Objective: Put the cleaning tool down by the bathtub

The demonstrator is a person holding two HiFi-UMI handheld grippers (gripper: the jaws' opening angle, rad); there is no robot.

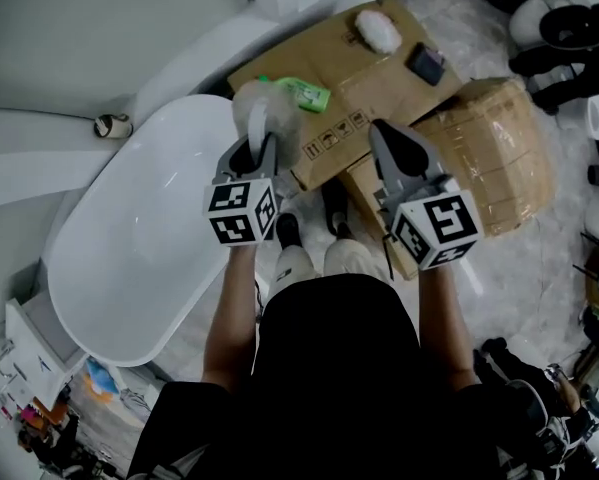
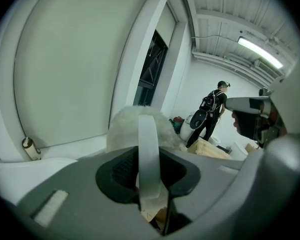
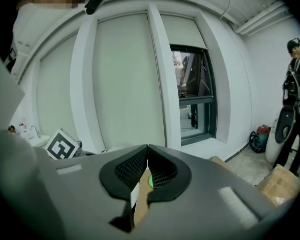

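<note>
The cleaning tool is a fluffy white duster head on a flat white handle. My left gripper is shut on that handle, with the head sticking out past the jaws. It hangs over the right rim of the white bathtub, beside the cardboard. My right gripper is held over the cardboard boxes to the right. Its jaws meet in the right gripper view with nothing between them.
Flattened cardboard and a wrapped box lie right of the tub, carrying a green bottle, a white fluffy pad and a dark item. A small roll sits on the ledge. A person with a backpack stands far off.
</note>
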